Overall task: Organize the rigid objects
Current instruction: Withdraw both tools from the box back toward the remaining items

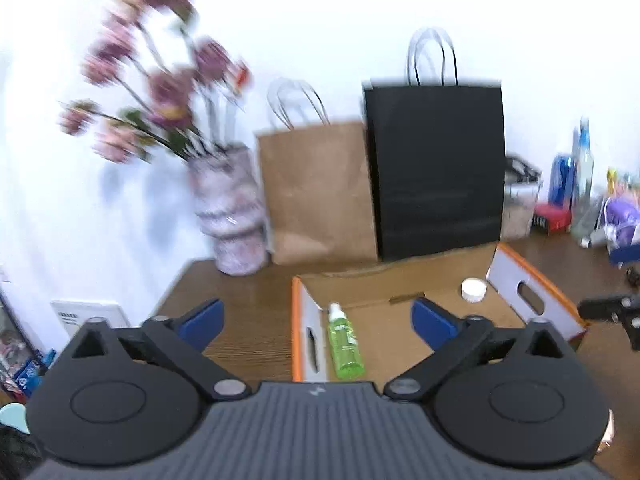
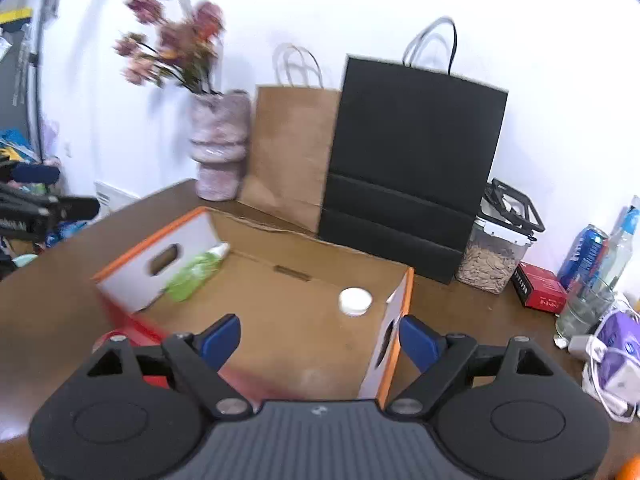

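An open cardboard box with orange-edged white end walls point(image 1: 308, 320) point(image 2: 160, 256) sits on the brown table. A green spray bottle point(image 1: 344, 344) point(image 2: 196, 270) lies inside by its left wall. A small white jar point(image 1: 473, 289) point(image 2: 355, 301) stands inside near its right wall. My left gripper point(image 1: 316, 320) is open and empty above the box's left part. My right gripper point(image 2: 320, 338) is open and empty above the box's near right part. A blurred red thing point(image 2: 136, 330) shows by my right gripper's left finger.
A pink vase of flowers point(image 1: 230, 216) point(image 2: 218, 144), a brown paper bag point(image 1: 316, 192) point(image 2: 292, 152) and a black paper bag point(image 1: 436, 168) point(image 2: 412, 160) stand behind the box. A seed jar point(image 2: 496, 256), a red box point(image 2: 540, 290), a blue can point(image 2: 582, 256), bottles and a glass point(image 2: 584, 308) crowd the right.
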